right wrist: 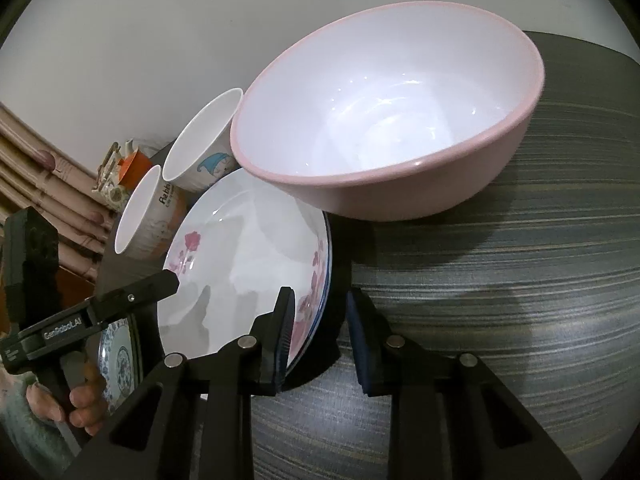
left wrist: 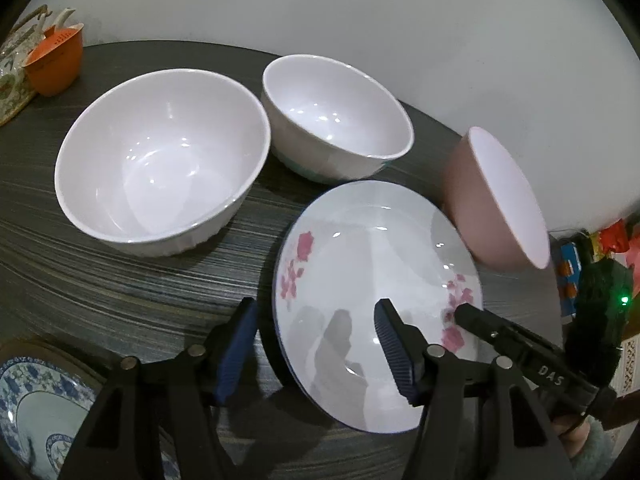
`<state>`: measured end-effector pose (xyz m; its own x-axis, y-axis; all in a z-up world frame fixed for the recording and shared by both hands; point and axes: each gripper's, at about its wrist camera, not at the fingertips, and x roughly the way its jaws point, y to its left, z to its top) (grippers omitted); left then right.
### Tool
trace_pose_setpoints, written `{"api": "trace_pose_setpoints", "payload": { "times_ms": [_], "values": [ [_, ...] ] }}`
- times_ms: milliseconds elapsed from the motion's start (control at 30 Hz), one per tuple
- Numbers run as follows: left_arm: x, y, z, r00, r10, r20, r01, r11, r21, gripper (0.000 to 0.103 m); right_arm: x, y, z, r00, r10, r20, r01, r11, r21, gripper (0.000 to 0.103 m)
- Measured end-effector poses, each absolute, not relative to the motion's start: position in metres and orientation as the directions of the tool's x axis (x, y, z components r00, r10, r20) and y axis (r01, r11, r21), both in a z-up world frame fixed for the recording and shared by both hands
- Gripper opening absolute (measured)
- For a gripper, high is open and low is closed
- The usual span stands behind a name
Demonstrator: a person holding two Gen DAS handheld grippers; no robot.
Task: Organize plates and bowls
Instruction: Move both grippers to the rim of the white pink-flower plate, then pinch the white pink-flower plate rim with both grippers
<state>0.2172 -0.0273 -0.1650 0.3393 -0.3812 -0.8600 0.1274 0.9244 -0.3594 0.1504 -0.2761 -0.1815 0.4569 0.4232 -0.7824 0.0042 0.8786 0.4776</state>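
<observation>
Your left tongs and right tongs both gape, straddling the flowered plate's rim, perhaps touching. Three bowls: large white at ten o'clock, smaller at twelve, pink at two.
</observation>
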Motion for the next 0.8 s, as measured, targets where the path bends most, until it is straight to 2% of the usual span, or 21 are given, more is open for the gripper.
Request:
{"api": "trace_pose_setpoints", "payload": {
  "times_ms": [33, 167, 233, 433, 500, 800],
  "values": [
    [0.217, -0.027, -0.166, 0.336, -0.377, -0.863, 0.13, 0.926, -0.353, 0.05, 0.152, -0.276, -0.182, 0.457, 0.423, -0.782, 0.002, 0.879, 0.477, 0.025],
    [0.221, -0.029, -0.171, 0.324, -0.372, -0.87, 0.125, 0.928, -0.35, 0.042, 0.155, -0.276, -0.183, 0.456, 0.422, -0.783, -0.004, 0.881, 0.473, 0.02],
    [0.221, -0.029, -0.172, 0.326, -0.374, -0.869, 0.134, 0.928, -0.349, 0.034, 0.157, -0.277, -0.184, 0.455, 0.426, -0.782, -0.01, 0.881, 0.474, 0.018],
    [0.222, -0.032, -0.175, 0.332, -0.344, -0.878, 0.134, 0.939, -0.317, 0.023, 0.161, -0.28, -0.185, 0.452, 0.439, -0.777, -0.016, 0.874, 0.485, 0.009],
    [0.222, -0.03, -0.174, 0.332, -0.331, -0.883, 0.128, 0.944, -0.305, 0.019, 0.161, -0.279, -0.185, 0.452, 0.431, -0.781, -0.013, 0.879, 0.477, 0.01],
    [0.208, -0.03, -0.172, 0.321, -0.337, -0.885, 0.13, 0.941, -0.311, 0.018, 0.149, -0.272, -0.177, 0.46, 0.391, -0.797, -0.023, 0.903, 0.43, 0.01]
  ]
}}
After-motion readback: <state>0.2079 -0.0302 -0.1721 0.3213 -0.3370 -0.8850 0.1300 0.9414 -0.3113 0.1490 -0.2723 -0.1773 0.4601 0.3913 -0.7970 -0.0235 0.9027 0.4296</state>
